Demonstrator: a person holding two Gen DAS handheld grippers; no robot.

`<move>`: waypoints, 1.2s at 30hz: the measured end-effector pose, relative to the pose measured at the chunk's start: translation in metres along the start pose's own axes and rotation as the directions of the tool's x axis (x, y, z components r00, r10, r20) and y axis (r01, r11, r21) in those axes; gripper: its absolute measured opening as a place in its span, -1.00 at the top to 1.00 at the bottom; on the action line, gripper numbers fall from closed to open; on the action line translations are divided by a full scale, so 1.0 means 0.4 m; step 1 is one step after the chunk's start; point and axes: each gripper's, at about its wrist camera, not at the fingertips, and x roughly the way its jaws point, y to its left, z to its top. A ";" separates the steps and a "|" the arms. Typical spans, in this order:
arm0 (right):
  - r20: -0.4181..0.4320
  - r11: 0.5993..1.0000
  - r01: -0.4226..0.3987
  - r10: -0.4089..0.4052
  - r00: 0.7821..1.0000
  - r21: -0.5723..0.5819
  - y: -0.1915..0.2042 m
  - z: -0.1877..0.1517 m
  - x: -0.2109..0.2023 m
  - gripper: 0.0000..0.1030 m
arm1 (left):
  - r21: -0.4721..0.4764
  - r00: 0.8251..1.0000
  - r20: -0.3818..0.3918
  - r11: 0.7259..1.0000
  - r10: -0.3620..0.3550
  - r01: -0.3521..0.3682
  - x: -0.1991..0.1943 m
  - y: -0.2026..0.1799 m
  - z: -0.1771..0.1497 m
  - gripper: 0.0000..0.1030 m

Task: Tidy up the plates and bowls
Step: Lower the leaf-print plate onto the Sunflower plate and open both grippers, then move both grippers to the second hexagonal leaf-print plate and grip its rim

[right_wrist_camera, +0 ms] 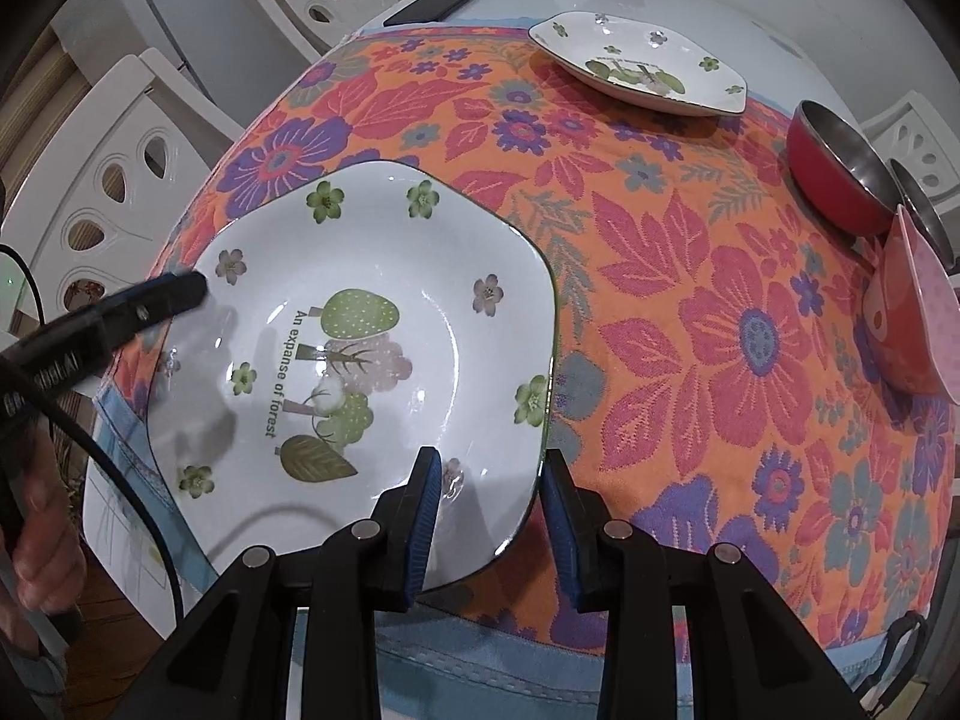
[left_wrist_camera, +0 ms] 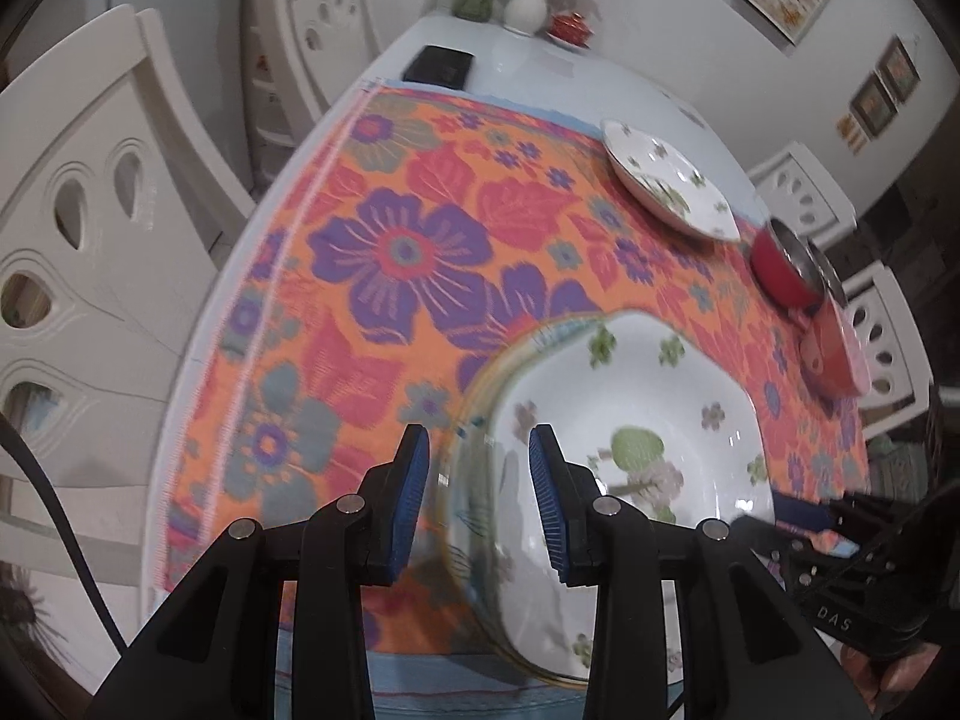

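Left gripper astride the rim of a white plate on a flowered cloth.

One blue pad stands outside the plate's left rim and the other inside, over the bowl of the plate; whether they press on it cannot be told, as the plate is blurred. The right gripper reaches the plate's right edge. A second plate lies far off on the cloth, with a red bowl and a pink bowl tipped beside each other at the right. A dark phone lies on the bare table; white chairs stand around it.
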 end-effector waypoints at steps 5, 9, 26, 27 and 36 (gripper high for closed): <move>0.024 1.000 -0.014 0.014 1.000 0.018 -0.022 -0.003 -0.045 0.37 | -0.009 1.000 0.015 1.000 0.007 -0.006 -0.026 0.021 0.049 0.38; 0.074 0.999 -0.020 0.017 0.997 0.041 -0.046 0.017 -0.099 0.37 | 0.021 0.999 0.032 1.000 0.006 -0.007 -0.043 0.006 0.085 0.38; 0.411 0.974 -0.046 -0.051 0.910 0.222 -0.151 0.238 -0.312 -0.08 | 0.248 0.970 0.213 0.967 -0.118 0.063 -0.121 -0.174 0.399 0.20; 0.423 0.967 -0.054 -0.059 0.904 0.250 -0.167 0.255 -0.308 -0.13 | 0.261 0.970 0.208 0.963 -0.123 0.067 -0.108 -0.188 0.418 0.20; 0.279 0.802 -0.137 -0.039 0.960 0.582 -0.354 0.361 -0.081 -0.13 | 0.316 0.991 -0.012 0.939 -0.135 0.132 0.206 -0.282 0.562 0.20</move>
